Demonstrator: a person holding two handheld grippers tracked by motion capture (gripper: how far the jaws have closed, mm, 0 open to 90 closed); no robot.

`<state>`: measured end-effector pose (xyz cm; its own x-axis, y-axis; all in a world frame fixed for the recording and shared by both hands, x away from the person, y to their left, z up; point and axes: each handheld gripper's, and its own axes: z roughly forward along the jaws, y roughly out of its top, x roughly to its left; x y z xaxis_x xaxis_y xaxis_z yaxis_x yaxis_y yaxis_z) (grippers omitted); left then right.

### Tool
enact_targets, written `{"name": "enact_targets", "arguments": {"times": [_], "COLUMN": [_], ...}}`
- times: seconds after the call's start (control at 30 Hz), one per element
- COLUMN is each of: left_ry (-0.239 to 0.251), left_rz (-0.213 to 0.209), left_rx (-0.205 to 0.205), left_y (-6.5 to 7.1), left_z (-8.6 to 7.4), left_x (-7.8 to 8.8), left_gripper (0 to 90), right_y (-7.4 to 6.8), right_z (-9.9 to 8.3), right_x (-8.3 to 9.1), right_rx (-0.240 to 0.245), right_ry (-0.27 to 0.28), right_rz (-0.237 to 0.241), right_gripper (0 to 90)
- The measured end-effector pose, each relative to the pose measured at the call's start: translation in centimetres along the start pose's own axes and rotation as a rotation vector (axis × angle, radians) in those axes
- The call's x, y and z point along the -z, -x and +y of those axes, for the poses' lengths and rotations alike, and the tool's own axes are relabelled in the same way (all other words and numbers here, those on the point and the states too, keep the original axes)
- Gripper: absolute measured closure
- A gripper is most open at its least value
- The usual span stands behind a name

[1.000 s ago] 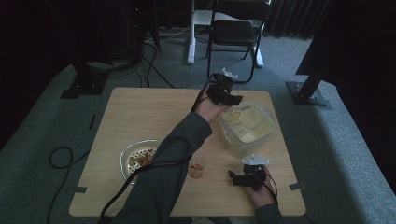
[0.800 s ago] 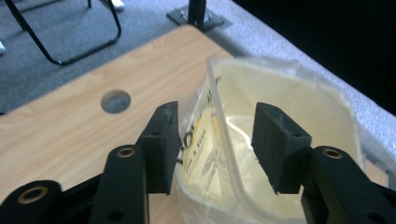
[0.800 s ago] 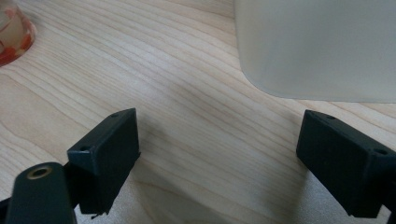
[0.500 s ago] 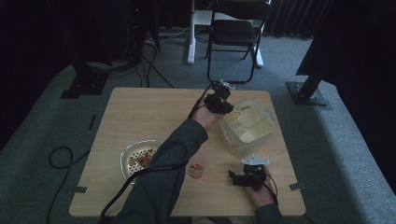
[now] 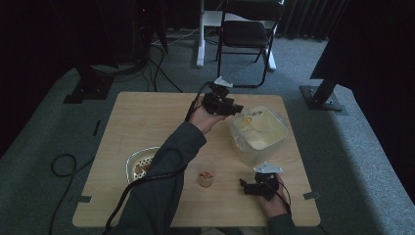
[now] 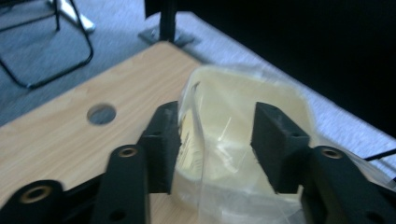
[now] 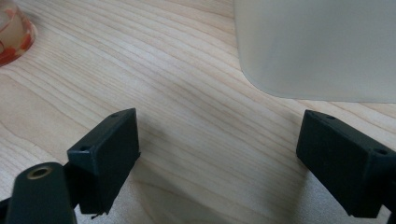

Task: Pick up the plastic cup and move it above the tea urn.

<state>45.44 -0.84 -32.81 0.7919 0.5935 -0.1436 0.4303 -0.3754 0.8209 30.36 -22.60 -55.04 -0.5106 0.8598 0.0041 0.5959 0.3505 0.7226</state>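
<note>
The tub (image 5: 258, 133), a pale see-through plastic box with rounded corners, stands at about three o'clock on the wooden desk (image 5: 147, 122), with a clear bag (image 6: 219, 140) lining it. The left gripper (image 5: 234, 108) is at the tub's ten o'clock rim; its jaws have just been opening and now stand parted, with the bag's loose film and the rim between them, not pinched as far as can be seen. The bag looks thin, soft, crinkly and slippery, likely to slide out of a light grip; its upper edge near the rim seems the best hold. The tub looks light and fairly stiff. The right gripper (image 5: 244, 186) rests at five o'clock, jaws wide and empty, beside a small cup (image 5: 206, 178).
</note>
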Motion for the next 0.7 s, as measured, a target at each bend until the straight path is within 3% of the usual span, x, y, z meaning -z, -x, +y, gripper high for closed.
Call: {"name": "enact_targets", "arguments": {"times": [0.23, 0.37, 0.7], "left_ry": [0.030, 0.027, 0.025], "left_rz": [0.034, 0.075, 0.175], "left_rx": [-0.008, -0.034, -0.055], "left_y": [-0.7, -1.4, -4.4], "left_z": [0.6, 0.5, -0.7], "left_x": [2.1, 3.4, 6.7], "left_gripper": [48.5, 47.4, 45.2], "right_y": [0.0, 0.0, -0.1], "right_z": [0.0, 0.0, 0.0], "right_x": [0.0, 0.0, 0.0], "right_rx": [-0.001, 0.000, -0.004], "right_ry": [0.001, 0.001, 0.006], "right_rz": [0.000, 0.000, -0.002], "right_gripper": [12.7, 12.7, 14.9]}}
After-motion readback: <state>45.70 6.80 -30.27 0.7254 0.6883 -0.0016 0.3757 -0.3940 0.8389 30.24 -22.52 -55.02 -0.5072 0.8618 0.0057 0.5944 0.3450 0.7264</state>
